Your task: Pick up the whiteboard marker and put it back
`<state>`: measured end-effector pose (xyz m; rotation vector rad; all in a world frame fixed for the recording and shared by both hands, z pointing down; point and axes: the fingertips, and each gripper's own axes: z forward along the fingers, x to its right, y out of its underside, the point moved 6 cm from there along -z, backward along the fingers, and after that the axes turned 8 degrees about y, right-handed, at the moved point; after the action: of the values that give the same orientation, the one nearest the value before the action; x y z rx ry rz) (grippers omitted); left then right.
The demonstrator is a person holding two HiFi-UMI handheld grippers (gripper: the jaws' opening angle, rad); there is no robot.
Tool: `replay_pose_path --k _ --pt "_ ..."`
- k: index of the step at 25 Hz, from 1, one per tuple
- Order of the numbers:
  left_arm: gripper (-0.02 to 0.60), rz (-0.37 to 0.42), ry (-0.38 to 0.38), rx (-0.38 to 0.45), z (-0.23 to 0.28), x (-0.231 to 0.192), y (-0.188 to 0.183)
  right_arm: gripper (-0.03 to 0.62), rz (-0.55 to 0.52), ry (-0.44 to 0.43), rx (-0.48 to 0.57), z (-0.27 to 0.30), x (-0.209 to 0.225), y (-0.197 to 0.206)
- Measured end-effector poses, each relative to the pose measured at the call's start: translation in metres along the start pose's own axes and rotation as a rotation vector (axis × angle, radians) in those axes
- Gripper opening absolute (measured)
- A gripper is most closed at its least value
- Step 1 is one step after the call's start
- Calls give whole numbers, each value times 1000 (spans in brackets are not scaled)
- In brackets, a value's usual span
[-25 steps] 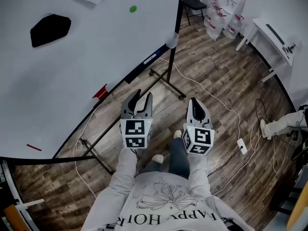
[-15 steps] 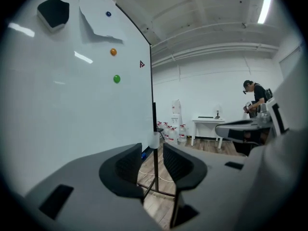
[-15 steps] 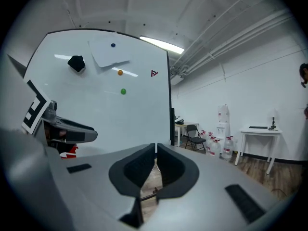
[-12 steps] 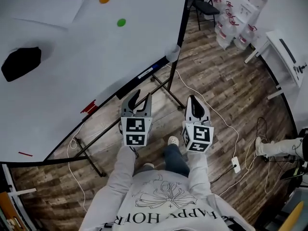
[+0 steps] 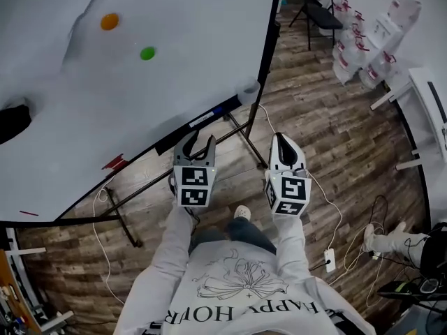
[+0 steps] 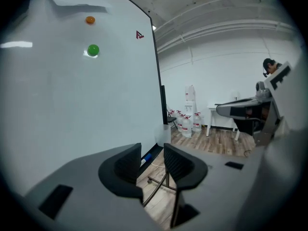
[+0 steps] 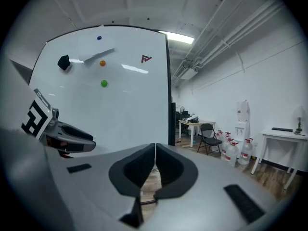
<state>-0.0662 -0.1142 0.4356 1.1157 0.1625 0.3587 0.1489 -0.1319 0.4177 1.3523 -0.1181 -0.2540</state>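
Note:
The whiteboard marker (image 5: 209, 115), white with a blue cap, lies in the black tray (image 5: 171, 142) along the whiteboard's (image 5: 160, 82) bottom edge. My left gripper (image 5: 195, 139) hovers just short of the tray, a little left of the marker, open and empty; its jaws have just opened a bit wider. In the left gripper view the marker (image 6: 146, 158) shows beyond the gap of the left gripper (image 6: 153, 150). My right gripper (image 5: 282, 141) is held over the floor to the right, shut with nothing in it; in the right gripper view its (image 7: 155, 150) jaws touch.
A translucent cup (image 5: 248, 90) sits at the tray's right end and a red object (image 5: 114, 162) further left. Orange (image 5: 109, 21) and green (image 5: 147, 53) magnets are on the board. The stand's legs (image 5: 244, 137), cables, a power strip (image 5: 328, 260), a chair (image 5: 323, 2) and water bottles (image 5: 363, 40) lie beyond.
Both grippers have travelled along the board together, and the tray with the marker now lies much closer in front of the left gripper. The right gripper stays shut.

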Motion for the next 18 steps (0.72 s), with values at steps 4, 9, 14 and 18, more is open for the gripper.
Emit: replay_pose_path --k 4,9,14,18 --pt "139 -6 -16 -71 24 -1 6 5 11 -44 -15 22 10 5" --pt "149 10 -23 -126 51 -5 8 5 22 -83 -50 42 11 19" --pt "149 48 -21 -214 79 -16 14 5 43 -102 -86 59 5 30" --pt "149 159 -35 -289 105 -23 17 5 47 -107 -101 72 0 32"
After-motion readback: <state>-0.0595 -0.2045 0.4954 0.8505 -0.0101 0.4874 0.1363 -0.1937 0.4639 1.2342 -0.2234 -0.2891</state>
